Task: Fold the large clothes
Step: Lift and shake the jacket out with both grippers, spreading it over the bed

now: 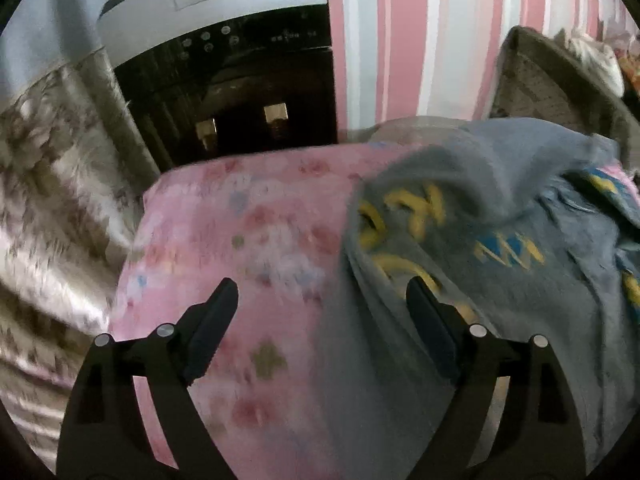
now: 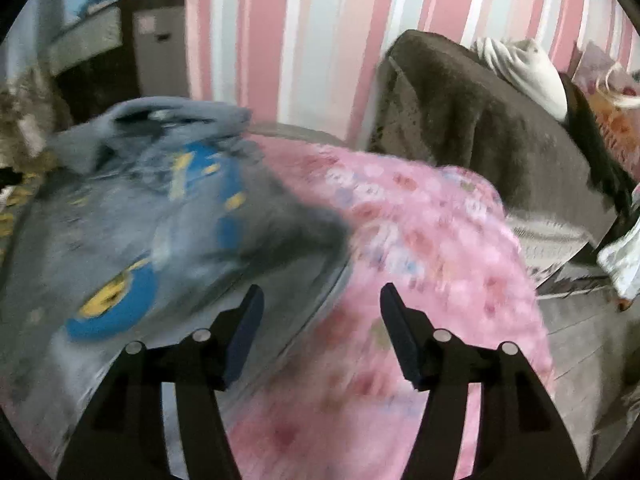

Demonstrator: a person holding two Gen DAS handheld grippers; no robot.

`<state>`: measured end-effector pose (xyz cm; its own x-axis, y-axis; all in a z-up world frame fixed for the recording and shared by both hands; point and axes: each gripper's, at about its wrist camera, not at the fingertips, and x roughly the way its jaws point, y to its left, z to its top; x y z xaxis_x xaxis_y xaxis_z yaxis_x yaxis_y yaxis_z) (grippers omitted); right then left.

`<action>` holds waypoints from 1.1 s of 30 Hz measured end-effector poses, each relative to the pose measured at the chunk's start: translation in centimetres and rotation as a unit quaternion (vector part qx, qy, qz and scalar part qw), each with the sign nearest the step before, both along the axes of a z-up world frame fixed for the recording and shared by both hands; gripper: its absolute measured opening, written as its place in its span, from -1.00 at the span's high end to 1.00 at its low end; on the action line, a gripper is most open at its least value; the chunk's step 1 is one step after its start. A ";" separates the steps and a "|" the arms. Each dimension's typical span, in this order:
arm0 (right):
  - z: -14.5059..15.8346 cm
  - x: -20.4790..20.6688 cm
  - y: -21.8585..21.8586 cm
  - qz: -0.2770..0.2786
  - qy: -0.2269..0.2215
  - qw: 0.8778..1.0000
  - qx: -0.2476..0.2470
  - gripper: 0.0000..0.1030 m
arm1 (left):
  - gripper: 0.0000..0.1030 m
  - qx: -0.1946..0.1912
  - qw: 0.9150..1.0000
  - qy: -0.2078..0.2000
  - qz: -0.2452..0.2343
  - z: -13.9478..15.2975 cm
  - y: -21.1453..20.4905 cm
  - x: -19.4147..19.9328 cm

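Note:
A grey garment (image 1: 500, 240) with yellow and blue print lies rumpled on a pink flowered blanket (image 1: 248, 248). In the left wrist view it covers the right half. My left gripper (image 1: 322, 292) is open, held over the garment's left edge, empty. In the right wrist view the garment (image 2: 132, 240) lies at the left on the blanket (image 2: 420, 248). My right gripper (image 2: 320, 300) is open and empty over the garment's right edge. Both views are blurred.
A black and silver appliance (image 1: 224, 80) stands behind the blanket against a pink striped wall (image 2: 320, 40). A patterned curtain or cover (image 1: 52, 200) hangs at the left. A brown armchair (image 2: 480, 128) with a white cloth (image 2: 524, 68) stands at the right.

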<state>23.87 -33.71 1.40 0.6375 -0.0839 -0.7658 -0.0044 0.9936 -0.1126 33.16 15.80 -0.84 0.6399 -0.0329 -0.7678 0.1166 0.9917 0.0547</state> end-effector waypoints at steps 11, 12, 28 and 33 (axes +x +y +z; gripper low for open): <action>-3.3 -6.8 4.1 0.012 0.037 0.993 0.110 -0.19 | -0.89 -0.026 0.998 -0.005 -0.063 -1.0 -7.3 -12.1; -3.7 -6.6 4.5 0.014 0.038 0.992 0.116 -0.15 | -0.87 -0.012 0.998 0.003 -0.059 -1.8 -7.6 -11.9; 0.8 0.5 -5.6 -0.113 -0.049 0.975 -0.183 0.94 | 0.78 0.029 0.994 -0.009 0.103 -0.4 5.3 -4.1; -1.3 5.0 -14.5 -0.181 0.015 0.969 -0.169 0.86 | 0.70 0.040 0.988 0.013 0.151 -2.0 9.8 -1.1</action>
